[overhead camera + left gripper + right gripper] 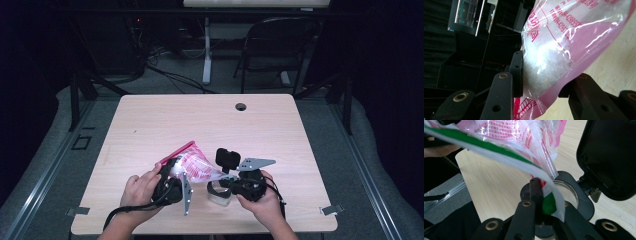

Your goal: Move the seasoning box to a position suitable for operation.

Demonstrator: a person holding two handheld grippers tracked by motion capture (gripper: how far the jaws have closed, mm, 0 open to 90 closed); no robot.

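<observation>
Pink plastic bag (194,167) being tipped over a small jar (220,192) near the tabletop's (150,120) 6 o'clock edge.
Left hand-held gripper (172,172) is squeezing the bag's belly, right hand-held gripper (231,182) is pinching its corner; a slipping corner could be sending crystals past the jar.

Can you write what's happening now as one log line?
left hand-held gripper: holds bag | right hand-held gripper: pinches bag corner | jar: open, under corner

Bag (564,50) runs off the top edge, its red print blurred; container (571,192) half hidden behind the right tool (544,202).
</observation>
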